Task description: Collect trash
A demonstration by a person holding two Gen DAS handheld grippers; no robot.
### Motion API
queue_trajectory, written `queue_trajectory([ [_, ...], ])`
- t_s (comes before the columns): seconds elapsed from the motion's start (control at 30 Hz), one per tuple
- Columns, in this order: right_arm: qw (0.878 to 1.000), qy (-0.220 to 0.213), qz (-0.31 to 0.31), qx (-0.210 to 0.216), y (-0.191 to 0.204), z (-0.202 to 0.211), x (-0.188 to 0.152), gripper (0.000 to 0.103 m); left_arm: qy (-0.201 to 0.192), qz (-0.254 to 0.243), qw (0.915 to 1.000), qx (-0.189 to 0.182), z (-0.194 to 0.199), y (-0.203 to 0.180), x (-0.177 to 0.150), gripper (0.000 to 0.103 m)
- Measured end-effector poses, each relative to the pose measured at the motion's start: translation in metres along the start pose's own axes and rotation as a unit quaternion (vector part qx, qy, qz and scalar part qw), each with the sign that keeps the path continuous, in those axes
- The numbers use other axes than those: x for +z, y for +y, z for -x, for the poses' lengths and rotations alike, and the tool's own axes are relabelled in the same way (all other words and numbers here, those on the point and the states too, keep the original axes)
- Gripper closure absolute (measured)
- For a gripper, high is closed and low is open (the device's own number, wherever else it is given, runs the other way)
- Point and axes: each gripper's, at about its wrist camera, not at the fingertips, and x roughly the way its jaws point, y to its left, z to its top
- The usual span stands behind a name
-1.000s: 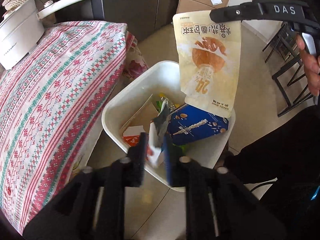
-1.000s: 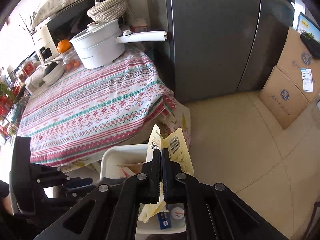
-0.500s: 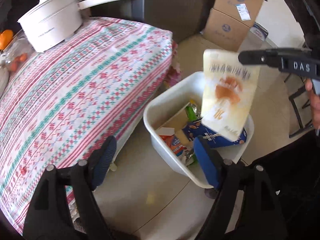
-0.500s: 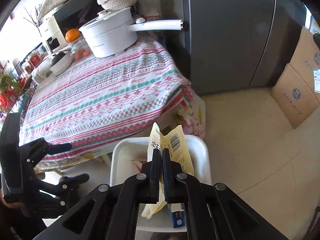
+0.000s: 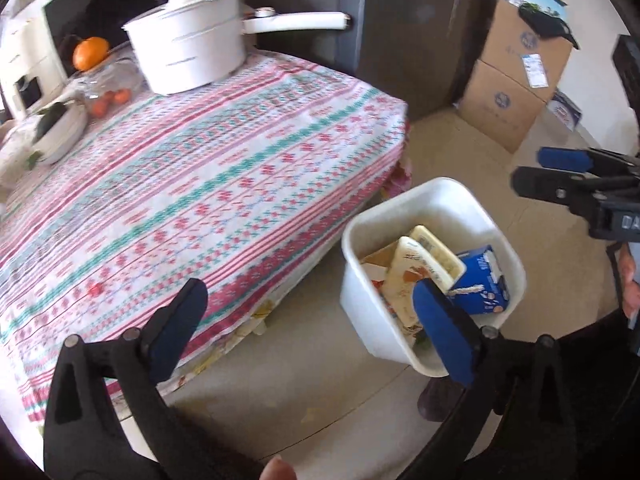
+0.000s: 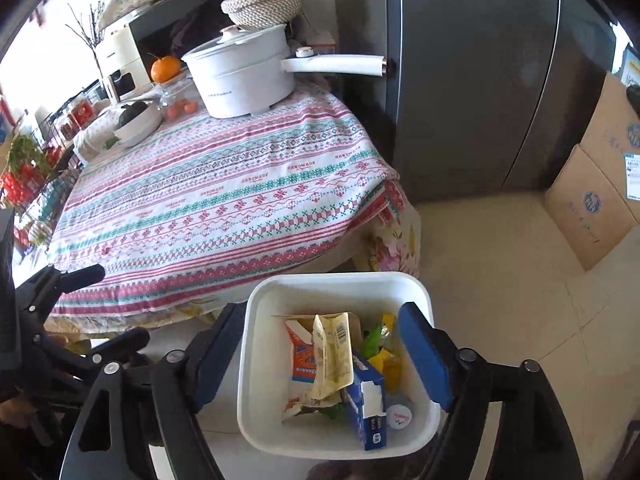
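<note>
A white trash bin (image 6: 256, 360) (image 5: 360, 304) stands on the floor beside the table. In it lie a cream snack bag (image 6: 330, 360) (image 5: 416, 268), a blue carton (image 6: 366, 400) (image 5: 484, 280) and several other wrappers. My right gripper (image 6: 320, 356) is open and empty, its jaws spread wide above the bin; it also shows at the right edge of the left wrist view (image 5: 552, 172). My left gripper (image 5: 308, 328) is open and empty, over the floor between table and bin; it also shows in the right wrist view (image 6: 92, 304).
The table with a striped red and green cloth (image 5: 180, 200) (image 6: 224, 200) carries a white pot with a long handle (image 5: 192, 52) (image 6: 244, 76), a bowl and oranges. A dark fridge (image 6: 472, 80) and cardboard boxes (image 5: 516, 80) (image 6: 600, 184) stand behind. Tiled floor (image 6: 500, 260) lies around the bin.
My right gripper opened and the cream snack bag dropped into the bin. My left gripper, shut on trash a second ago, opened wide and pulled back from the bin.
</note>
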Motion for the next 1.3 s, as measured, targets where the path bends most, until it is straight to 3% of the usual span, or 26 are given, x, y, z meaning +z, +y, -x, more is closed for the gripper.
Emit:
queue_trajectory([
  [0.1,1.000,-0.023,-0.005,-0.007,0.004,0.012,-0.006,0.012,-0.009,0.028,0.9991,0.031,0.011,0.010,-0.008,0.001],
  [0.17,0.999,-0.043,0.003,-0.023,0.010,0.023,-0.010,0.000,-0.019,0.044,0.9979,0.042,0.022,0.017,-0.013,0.001],
  [0.37,0.992,-0.110,0.022,-0.056,0.030,0.062,-0.030,0.000,-0.062,0.074,0.9935,0.061,0.058,0.027,-0.031,0.001],
  [0.67,0.983,-0.164,0.041,-0.074,0.061,0.087,-0.058,0.000,-0.097,0.105,0.9864,0.080,0.081,0.030,-0.049,0.001],
  [1.3,0.985,-0.156,0.042,-0.067,0.062,0.077,-0.059,0.000,-0.118,0.118,0.9824,0.084,0.088,0.026,-0.050,0.001],
])
